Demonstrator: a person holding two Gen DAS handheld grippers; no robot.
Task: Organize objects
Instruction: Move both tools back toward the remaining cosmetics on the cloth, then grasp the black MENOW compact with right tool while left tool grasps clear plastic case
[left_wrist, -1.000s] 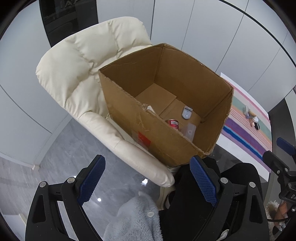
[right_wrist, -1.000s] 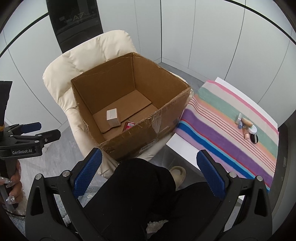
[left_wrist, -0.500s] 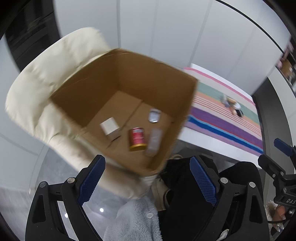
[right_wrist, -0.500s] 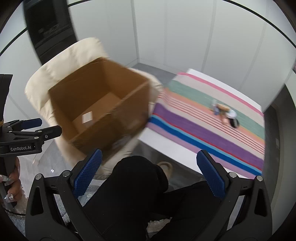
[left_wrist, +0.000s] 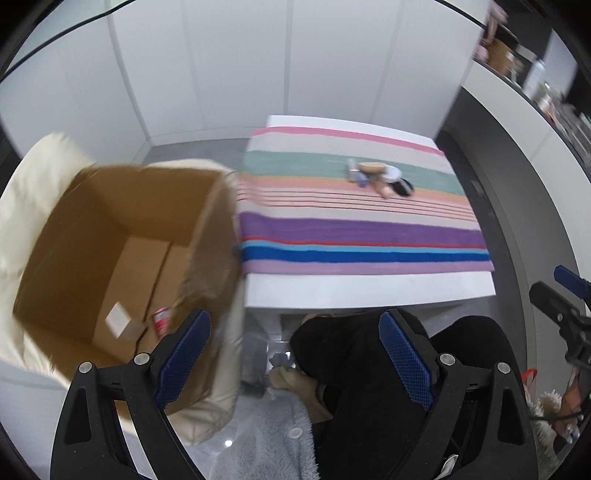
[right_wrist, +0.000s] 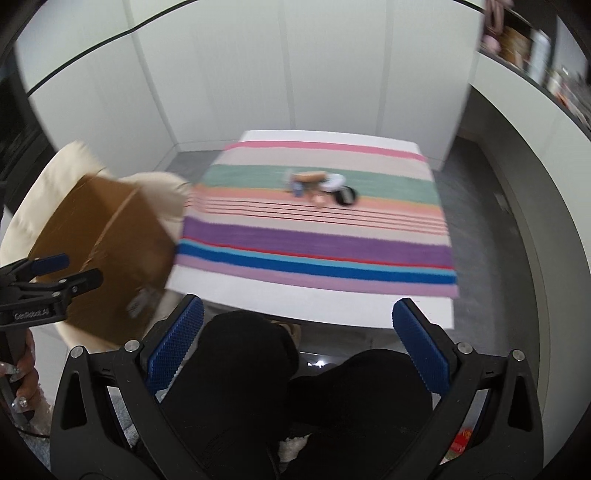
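White table (left_wrist: 369, 291), striped cloth (left_wrist: 362, 236) on it, small items (left_wrist: 380, 177) atop

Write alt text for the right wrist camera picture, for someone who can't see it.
An open, empty right gripper points down toward a white table covered by a striped cloth, where a small blurred cluster of items lies on the green stripe. At left, a cardboard box sits on a cream chair; the left gripper shows at the edge.

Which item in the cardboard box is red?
The small can near the box's front wall; the item beside it is a white carton.
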